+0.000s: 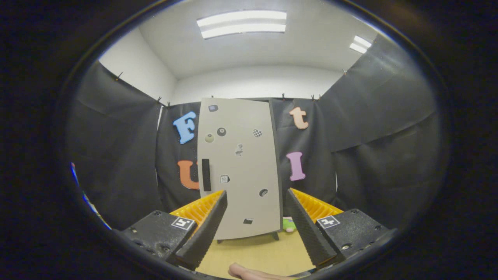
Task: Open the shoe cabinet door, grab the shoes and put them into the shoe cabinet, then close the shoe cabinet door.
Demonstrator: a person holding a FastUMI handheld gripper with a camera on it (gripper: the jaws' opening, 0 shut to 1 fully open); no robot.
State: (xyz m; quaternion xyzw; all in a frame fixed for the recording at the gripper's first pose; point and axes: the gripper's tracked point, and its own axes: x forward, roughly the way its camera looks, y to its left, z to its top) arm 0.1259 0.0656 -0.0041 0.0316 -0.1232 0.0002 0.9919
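1. A fingertip of my hand (249, 272) shows at the near edge, below and between the two fingers of my claw.
2. My claw (256, 198) is released: its fingers stand wide apart and grasp nothing.
3. Between the fingers lies the bare tan wooden floor (253, 252), running forward to the cabinet's base.
4. Ahead of the fingers, apart from them, stands the tall pale-grey shoe cabinet (243, 171) on short dark legs, its flat door shut.
5. A black vertical bar handle (206, 175) sits on the door's left edge, just above my left fingertip.
6. Small assorted stickers (221, 132) dot the door face.
7. A small green and pink object (288, 224) rests on the floor beside the cabinet's right foot; I cannot tell what it is.
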